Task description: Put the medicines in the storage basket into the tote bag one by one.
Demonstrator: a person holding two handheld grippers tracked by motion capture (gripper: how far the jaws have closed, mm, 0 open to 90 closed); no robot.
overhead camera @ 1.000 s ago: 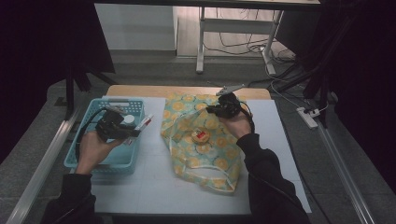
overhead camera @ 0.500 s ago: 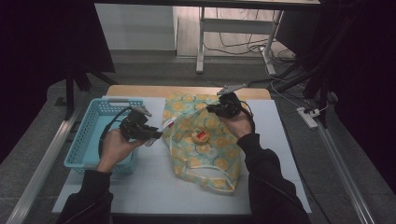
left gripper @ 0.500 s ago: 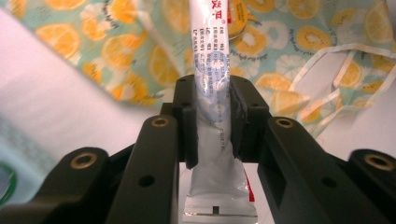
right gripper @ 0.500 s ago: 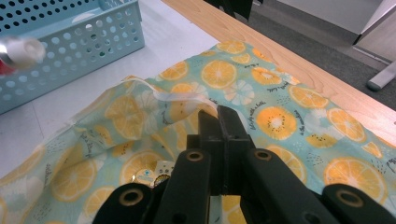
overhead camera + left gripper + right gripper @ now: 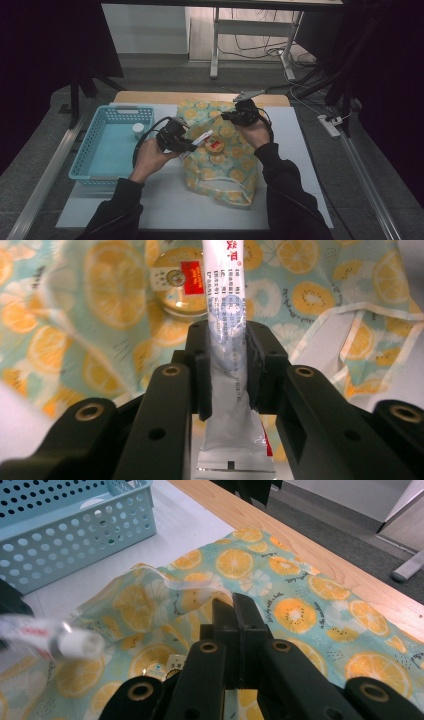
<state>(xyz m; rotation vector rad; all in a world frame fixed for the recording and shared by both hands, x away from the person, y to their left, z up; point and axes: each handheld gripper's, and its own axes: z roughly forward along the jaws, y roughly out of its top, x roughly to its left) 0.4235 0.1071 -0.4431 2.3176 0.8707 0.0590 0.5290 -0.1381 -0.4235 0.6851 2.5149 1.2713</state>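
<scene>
now | left tool (image 5: pixel 186 145) clamps tube (image 5: pixel 225 305) over bag (image 5: pixel 220 165) | right tool (image 5: pixel 231 116) pinches bag rim

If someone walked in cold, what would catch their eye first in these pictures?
Probably the orange-print cloth bag spread across the middle of the table. Next, the white tube clamped in the left gripper over the bag, above a small round tin. At the table's left sits a blue basket.
</scene>
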